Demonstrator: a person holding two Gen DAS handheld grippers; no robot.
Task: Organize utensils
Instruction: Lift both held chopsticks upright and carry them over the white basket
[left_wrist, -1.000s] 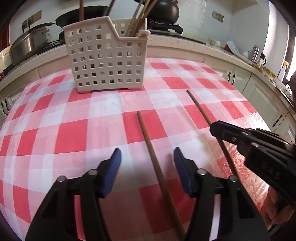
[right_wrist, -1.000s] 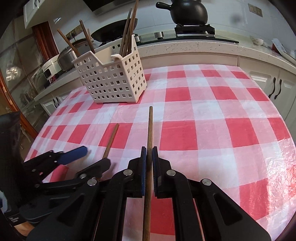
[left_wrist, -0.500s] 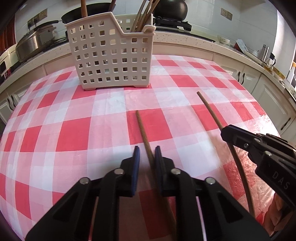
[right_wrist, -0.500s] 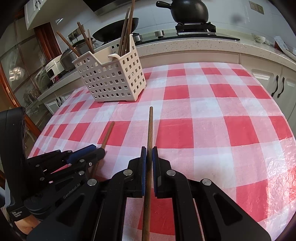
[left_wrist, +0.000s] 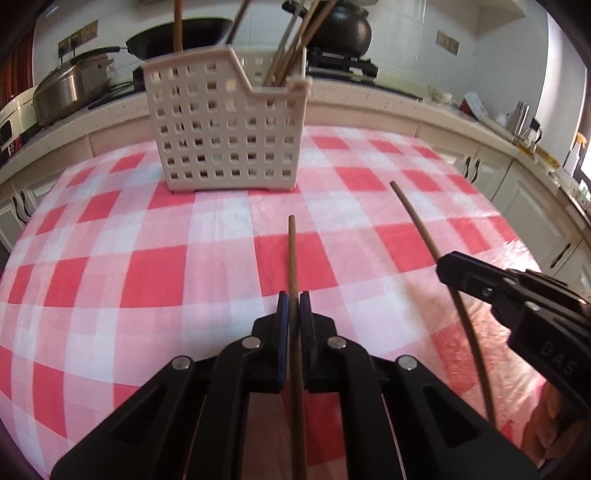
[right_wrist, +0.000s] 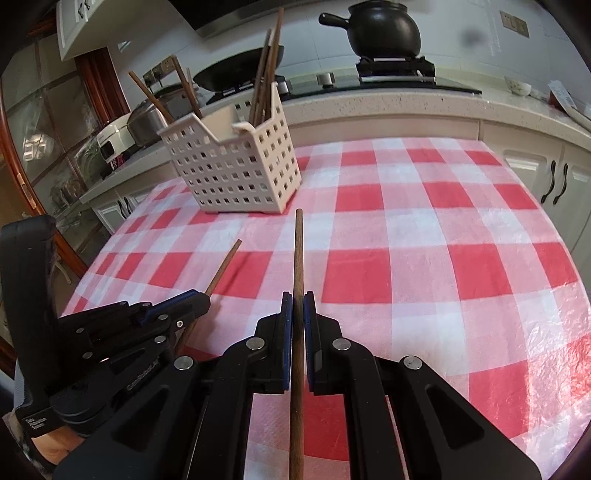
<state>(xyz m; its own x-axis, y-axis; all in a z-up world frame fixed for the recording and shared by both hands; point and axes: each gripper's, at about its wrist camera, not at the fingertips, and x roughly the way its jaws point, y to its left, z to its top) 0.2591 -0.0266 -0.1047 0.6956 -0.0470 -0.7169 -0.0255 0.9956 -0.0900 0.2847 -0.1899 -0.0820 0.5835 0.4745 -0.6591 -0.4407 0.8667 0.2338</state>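
Note:
My left gripper is shut on a brown chopstick that points forward over the red-and-white checked tablecloth. My right gripper is shut on a second brown chopstick, also pointing forward. Each gripper shows in the other's view: the right one at the right with its chopstick, the left one at the left with its chopstick. A white perforated utensil basket holding several chopsticks stands ahead; it also shows in the right wrist view.
Behind the table runs a kitchen counter with a black pot, a wok and a steel pan. White cabinets stand to the right of the table. A glass door is at the left.
My left gripper has closed from wide open onto the chopstick lying between its fingers and lifted it. Both grippers have risen slightly and come nearer to the basket. The right gripper stays shut on its chopstick.

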